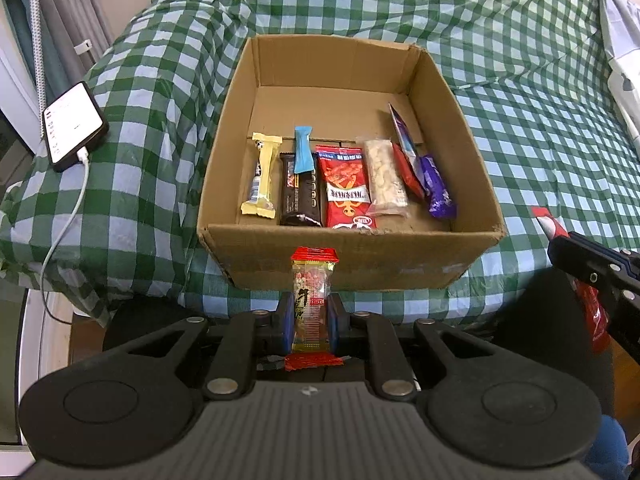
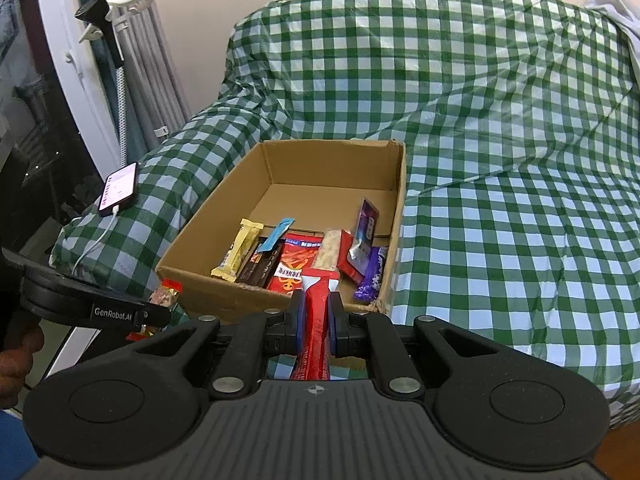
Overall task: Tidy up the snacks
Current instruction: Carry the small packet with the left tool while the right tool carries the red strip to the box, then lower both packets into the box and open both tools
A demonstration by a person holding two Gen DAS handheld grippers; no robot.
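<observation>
Crinkly film wraps both light, slippery snacks: the left gripper (image 1: 308, 322) pinches a clear red-ended packet (image 1: 311, 304) mid-length at bottom centre, the right gripper (image 2: 316, 322) clamps a red stick (image 2: 316, 320) likewise. Beyond, mid-frame, the cardboard box (image 1: 344, 258) holds a row of wrapped snacks (image 1: 348, 184).

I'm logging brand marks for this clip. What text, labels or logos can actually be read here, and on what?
"GenRobot.AI": white lettering on the side of the left gripper, seen from the right wrist view.
Snack wrappers in the cardboard box: printed characters, too small to read.
Phone screen: blurred, unreadable.
</observation>
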